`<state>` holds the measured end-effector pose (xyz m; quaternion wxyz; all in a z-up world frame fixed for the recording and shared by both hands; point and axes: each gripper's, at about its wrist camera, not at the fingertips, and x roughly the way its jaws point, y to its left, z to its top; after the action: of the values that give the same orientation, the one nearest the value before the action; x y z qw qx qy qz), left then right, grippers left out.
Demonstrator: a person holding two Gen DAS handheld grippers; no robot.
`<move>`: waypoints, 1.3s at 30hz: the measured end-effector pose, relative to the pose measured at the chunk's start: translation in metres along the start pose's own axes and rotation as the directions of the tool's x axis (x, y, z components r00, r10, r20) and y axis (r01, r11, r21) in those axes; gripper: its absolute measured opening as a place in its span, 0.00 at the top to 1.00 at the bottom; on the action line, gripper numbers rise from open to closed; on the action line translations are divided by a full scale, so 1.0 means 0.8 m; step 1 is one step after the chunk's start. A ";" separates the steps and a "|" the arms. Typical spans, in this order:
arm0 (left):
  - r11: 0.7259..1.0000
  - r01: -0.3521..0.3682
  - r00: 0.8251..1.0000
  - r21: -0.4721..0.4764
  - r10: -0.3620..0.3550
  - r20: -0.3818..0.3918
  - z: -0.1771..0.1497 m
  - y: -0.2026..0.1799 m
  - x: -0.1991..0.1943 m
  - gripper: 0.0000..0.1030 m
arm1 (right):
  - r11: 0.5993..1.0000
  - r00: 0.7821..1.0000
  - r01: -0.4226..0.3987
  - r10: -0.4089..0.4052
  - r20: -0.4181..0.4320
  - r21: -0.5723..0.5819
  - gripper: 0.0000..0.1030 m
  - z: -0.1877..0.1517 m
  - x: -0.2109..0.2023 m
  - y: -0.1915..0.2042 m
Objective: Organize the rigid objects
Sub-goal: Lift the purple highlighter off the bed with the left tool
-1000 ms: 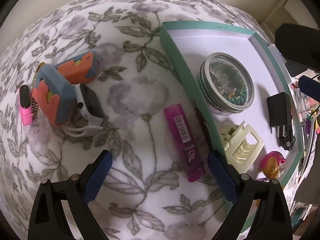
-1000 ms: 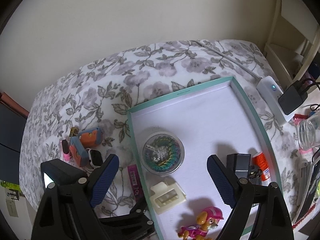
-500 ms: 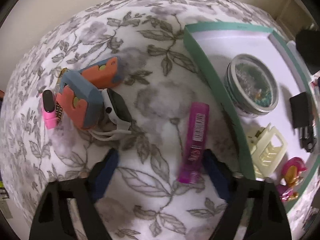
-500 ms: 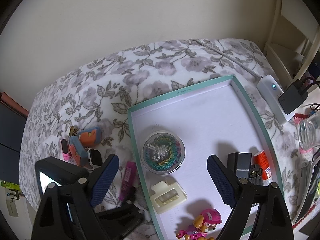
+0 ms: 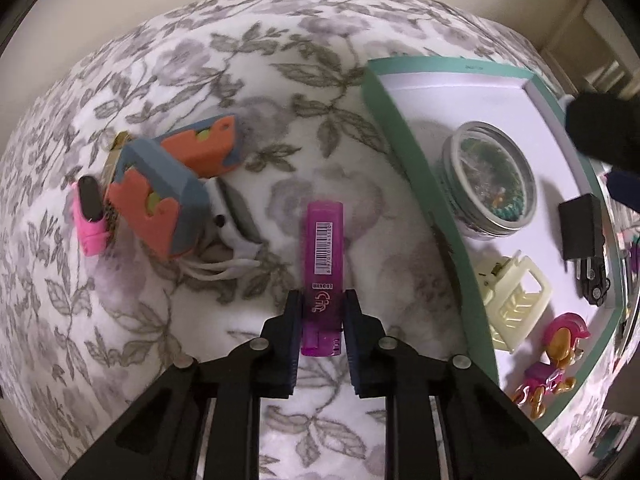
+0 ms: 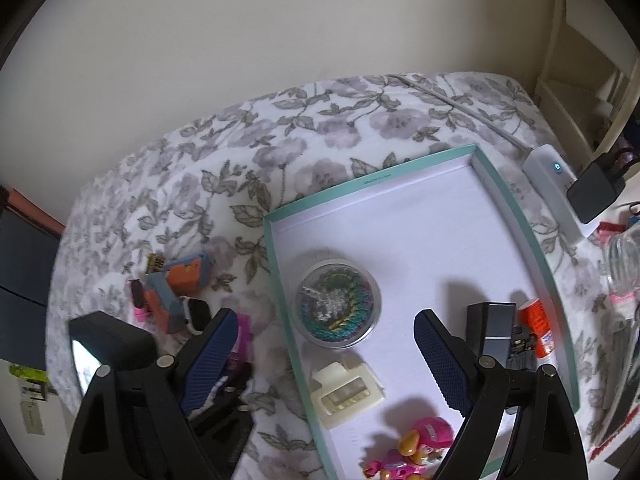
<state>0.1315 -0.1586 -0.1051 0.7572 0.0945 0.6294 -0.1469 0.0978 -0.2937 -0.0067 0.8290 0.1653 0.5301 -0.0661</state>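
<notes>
Purple and translucent, the highlighter (image 5: 323,264) lies on the floral bedspread (image 5: 192,64) with its near end pinched between the two blue pads of the left gripper (image 5: 322,312), whose jaws have just closed onto it; the rest of its body, barcode up, runs out past the fingertips toward twelve o'clock in the left wrist view. At about two o'clock from that grip sits the teal-rimmed tray (image 5: 416,152), well apart from the pen. The right gripper (image 6: 326,332) hangs over the tray (image 6: 280,280) with its fingers spread wide and nothing between them, the round tin (image 6: 338,304) lying at twelve o'clock between its fingertips.
</notes>
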 end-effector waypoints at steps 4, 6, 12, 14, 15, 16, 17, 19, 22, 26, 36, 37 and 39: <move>0.999 0.004 1.000 -0.048 -0.005 -0.021 -0.003 0.025 0.000 0.80 | 1.000 1.000 -0.004 0.004 -0.015 -0.002 0.12 0.000 0.007 0.000; 0.997 0.006 0.999 -0.073 -0.009 -0.035 -0.005 0.038 -0.001 0.80 | 1.000 1.000 -0.001 0.001 -0.018 -0.013 0.12 -0.001 0.009 0.005; 0.990 0.055 0.996 -0.128 -0.064 -0.068 -0.011 0.069 -0.006 0.80 | 0.998 1.000 -0.031 0.030 -0.005 -0.061 0.15 -0.004 0.016 0.030; 0.987 0.076 0.994 -0.144 -0.087 -0.067 -0.013 0.078 -0.012 0.80 | 0.996 0.999 -0.037 0.037 0.000 -0.078 0.16 -0.006 0.018 0.039; 0.985 0.086 0.993 -0.152 -0.097 -0.063 -0.014 0.084 -0.017 0.80 | 0.996 0.999 -0.039 0.040 0.004 -0.085 0.17 -0.006 0.018 0.042; 0.981 0.102 0.992 -0.165 -0.112 -0.055 -0.014 0.093 -0.023 0.80 | 0.995 0.999 -0.041 0.042 0.008 -0.088 0.18 -0.006 0.018 0.045; 0.977 0.115 0.991 -0.177 -0.125 -0.047 -0.014 0.099 -0.028 0.80 | 0.995 0.999 -0.043 0.045 0.017 -0.089 0.18 -0.006 0.017 0.047; 0.970 0.137 0.989 -0.201 -0.145 -0.026 -0.013 0.114 -0.039 0.80 | 0.995 0.998 -0.048 0.051 0.030 -0.090 0.19 -0.006 0.014 0.050; 0.961 0.145 0.989 -0.236 -0.144 0.021 -0.015 0.137 -0.066 0.86 | 0.994 0.997 -0.055 0.060 0.052 -0.093 0.20 -0.005 0.009 0.055; 0.944 0.157 0.987 -0.289 -0.143 0.070 -0.013 0.179 -0.083 0.87 | 0.992 0.996 -0.059 0.066 0.062 -0.115 0.20 -0.006 0.010 0.067; 0.906 0.160 0.987 -0.392 -0.141 0.075 -0.023 0.231 -0.078 0.88 | 0.979 0.999 -0.040 0.042 0.005 -0.201 0.21 -0.022 0.043 0.103; 0.904 0.155 0.988 -0.399 -0.133 0.082 -0.024 0.237 -0.077 0.87 | 0.976 0.999 -0.038 0.038 -0.001 -0.215 0.21 -0.025 0.046 0.108; 0.903 0.142 0.989 -0.406 -0.117 0.085 -0.030 0.241 -0.072 0.87 | 0.972 1.000 -0.028 0.026 -0.010 -0.234 0.21 -0.029 0.052 0.114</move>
<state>0.1654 0.0360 -0.0615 0.7668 -0.1131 0.6286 -0.0640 0.1220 -0.1973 -0.0344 0.8417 0.0737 0.5349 0.0087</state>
